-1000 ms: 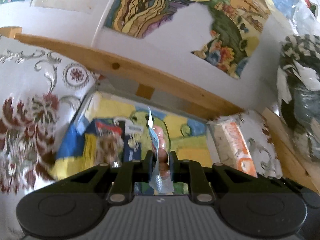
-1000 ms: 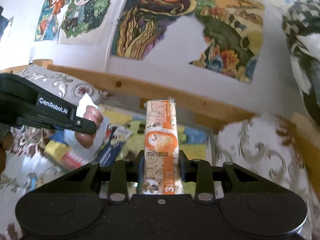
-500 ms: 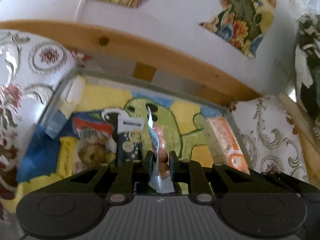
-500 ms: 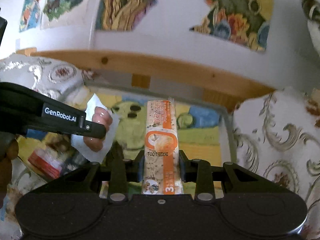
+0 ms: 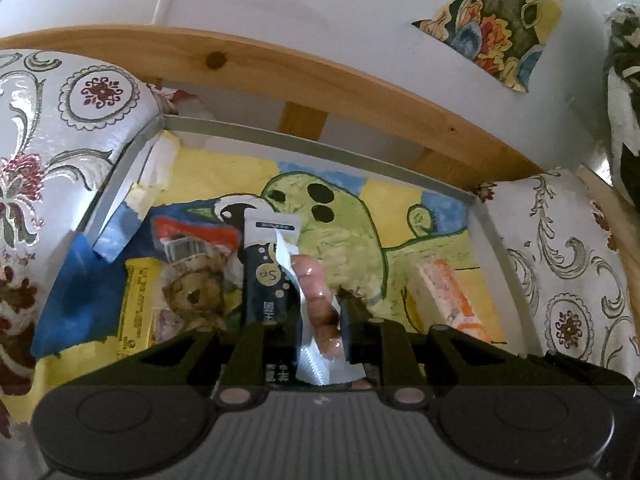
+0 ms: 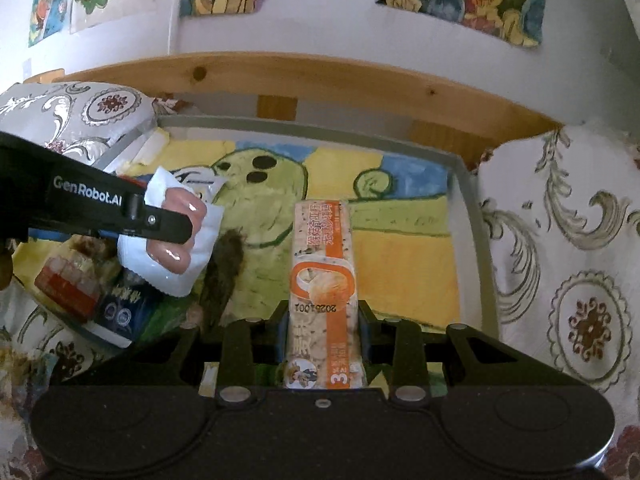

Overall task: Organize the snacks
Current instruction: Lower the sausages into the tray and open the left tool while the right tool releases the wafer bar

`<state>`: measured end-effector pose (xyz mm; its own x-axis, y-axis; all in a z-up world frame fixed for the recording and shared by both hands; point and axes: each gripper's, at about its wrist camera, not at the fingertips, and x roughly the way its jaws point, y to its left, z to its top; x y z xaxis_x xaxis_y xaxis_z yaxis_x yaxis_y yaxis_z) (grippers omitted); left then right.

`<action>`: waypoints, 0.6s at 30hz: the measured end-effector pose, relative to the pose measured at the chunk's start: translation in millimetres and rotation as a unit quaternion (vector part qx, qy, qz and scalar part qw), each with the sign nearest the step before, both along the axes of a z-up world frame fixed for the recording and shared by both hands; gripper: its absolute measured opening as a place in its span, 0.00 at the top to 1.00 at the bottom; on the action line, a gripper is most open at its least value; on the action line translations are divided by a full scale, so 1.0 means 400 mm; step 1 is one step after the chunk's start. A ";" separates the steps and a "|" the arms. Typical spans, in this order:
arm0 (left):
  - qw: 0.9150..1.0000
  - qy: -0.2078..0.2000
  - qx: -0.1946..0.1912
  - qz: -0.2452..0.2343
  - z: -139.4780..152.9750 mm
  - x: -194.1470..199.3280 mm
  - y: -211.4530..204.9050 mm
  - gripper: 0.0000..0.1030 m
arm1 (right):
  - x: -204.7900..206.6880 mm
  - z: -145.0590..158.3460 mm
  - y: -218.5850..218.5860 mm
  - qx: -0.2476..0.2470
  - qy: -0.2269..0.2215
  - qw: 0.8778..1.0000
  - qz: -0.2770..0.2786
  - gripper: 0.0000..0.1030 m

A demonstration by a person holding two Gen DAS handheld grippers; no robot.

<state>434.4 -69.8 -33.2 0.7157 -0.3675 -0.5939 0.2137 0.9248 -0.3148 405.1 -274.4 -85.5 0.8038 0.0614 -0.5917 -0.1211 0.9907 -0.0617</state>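
At the far left of the grey-rimmed tray with the painted green creature on its floor (image 5: 320, 142), a small heap of snacks is already lying: a yellow-edged packet printed with a teddy bear (image 5: 188, 292) and a tall dark navy sachet with a white top (image 5: 266, 264), the two overlapping near the tray's left wall. Just right of them, the left gripper (image 5: 320, 320) is hanging over the tray floor with its fingers pressed together on a clear pouch of glossy pink-brown sausage pieces (image 5: 318, 304), the white crimped end of the pouch poking back between them. In the right wrist view the same pouch (image 6: 176, 232) is showing pinched only at its middle, so its loose film may be slipping or twisting as it goes down, and it could be landing on the navy sachet instead of beside it.

Further right, the right gripper (image 6: 322, 316) is clamping a long orange-and-white wrapped bar speckled with dark flecks (image 6: 322, 264) near its lower end, leaving most of the bar reaching forward over the yellow part of the floor. Gripped that far back, it risks tipping or swinging when released, and it may be knocking the tray's right wall (image 6: 476, 240), which is standing near. The patterned white cloth (image 6: 560, 240) is crowding that side
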 end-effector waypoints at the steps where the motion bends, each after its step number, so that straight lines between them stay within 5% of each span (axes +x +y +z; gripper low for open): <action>1: 1.000 0.000 0.004 0.001 0.002 -0.002 -0.002 0.79 | 0.001 -0.001 -0.002 0.001 0.004 1.000 0.000 0.66; 7: 0.999 0.005 0.037 0.012 0.009 -0.010 -0.017 0.60 | -0.010 0.011 -0.012 0.007 -0.005 1.000 -0.006 0.61; 11: 0.999 -0.001 0.045 0.031 0.021 -0.028 -0.019 0.33 | -0.025 0.026 -0.018 0.012 -0.021 1.000 -0.014 0.50; 18: 0.997 -0.025 0.044 0.053 0.067 -0.076 -0.012 0.16 | -0.061 0.066 -0.043 0.030 -0.048 0.998 -0.030 0.27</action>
